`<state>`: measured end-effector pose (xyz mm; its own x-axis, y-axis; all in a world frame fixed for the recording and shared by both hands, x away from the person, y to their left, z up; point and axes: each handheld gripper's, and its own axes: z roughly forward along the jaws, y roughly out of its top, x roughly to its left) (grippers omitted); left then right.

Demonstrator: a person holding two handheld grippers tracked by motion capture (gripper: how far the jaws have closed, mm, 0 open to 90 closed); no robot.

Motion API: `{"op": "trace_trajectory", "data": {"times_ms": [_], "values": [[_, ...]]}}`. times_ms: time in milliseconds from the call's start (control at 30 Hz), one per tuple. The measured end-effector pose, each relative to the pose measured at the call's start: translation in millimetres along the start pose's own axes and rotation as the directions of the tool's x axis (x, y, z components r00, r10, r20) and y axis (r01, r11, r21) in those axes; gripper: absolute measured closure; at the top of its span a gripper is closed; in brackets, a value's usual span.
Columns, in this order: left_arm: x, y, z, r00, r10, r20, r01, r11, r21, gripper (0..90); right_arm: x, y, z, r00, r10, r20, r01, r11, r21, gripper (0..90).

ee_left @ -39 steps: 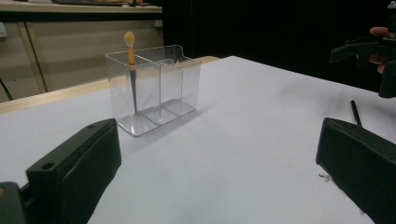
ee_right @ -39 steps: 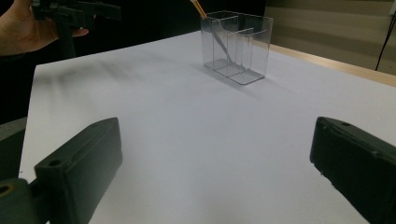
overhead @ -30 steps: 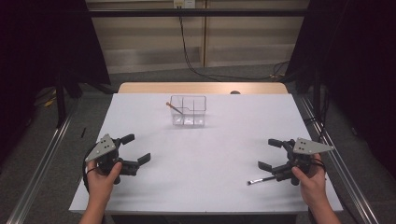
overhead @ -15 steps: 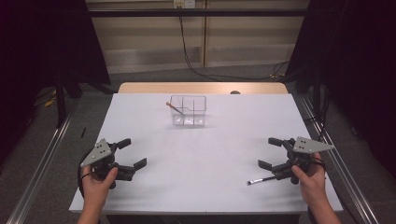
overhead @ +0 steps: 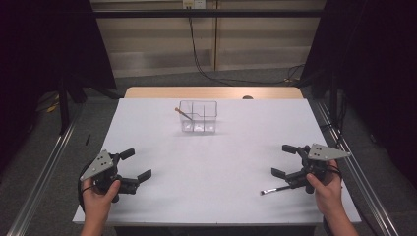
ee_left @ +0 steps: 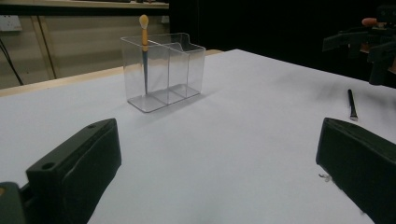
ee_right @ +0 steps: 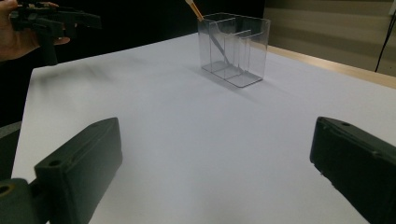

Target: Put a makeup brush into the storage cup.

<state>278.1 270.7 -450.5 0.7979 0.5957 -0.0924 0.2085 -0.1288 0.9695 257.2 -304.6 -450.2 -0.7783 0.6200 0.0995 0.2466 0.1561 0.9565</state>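
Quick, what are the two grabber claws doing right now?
Left gripper: open, holding nothing.
Right gripper: open, holding nothing; the black pen lies on the table beside it.

We look at a lab-style recording bay: a white-topped table point(overhead: 216, 162) ringed by black curtains point(overhead: 44, 44), metal floor rails point(overhead: 42, 172), a beige panelled wall point(overhead: 216, 46) with a socket point(overhead: 193, 4) and hanging black cable point(overhead: 196, 54).

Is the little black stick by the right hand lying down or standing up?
Lying down. The thin black stick lies flat on the white table, just beside the right gripper, whose jaws are open and not holding it.
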Motion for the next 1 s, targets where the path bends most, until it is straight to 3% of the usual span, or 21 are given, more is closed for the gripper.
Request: {"op": "trace_trajectory", "data": {"times_ms": [300, 533, 1000], "values": [[0.8, -3.1, -12.8, 0.9998, -0.013, -0.018, 0.012, 0.9997, -0.022, 0.0, -0.9, 4.6, 11.7, 0.9998, -0.005, -0.019, 0.005, 1.0, -0.009, 1.9], [-0.9, -4.6, -9.7, 1.0, 0.004, -0.008, -0.004, 1.0, 0.005, 0.0, -1.8, 4.8, 9.9, 0.9999, -0.003, -0.015, 0.002, 1.0, -0.009, 1.9], [0.1, -2.9, -1.5, 1.0, 0.004, 0.003, -0.004, 1.0, -0.003, 0.0, -2.9, 2.1, 1.3, 1.0, 0.003, 0.003, -0.003, 1.0, -0.01, 1.9]]}}
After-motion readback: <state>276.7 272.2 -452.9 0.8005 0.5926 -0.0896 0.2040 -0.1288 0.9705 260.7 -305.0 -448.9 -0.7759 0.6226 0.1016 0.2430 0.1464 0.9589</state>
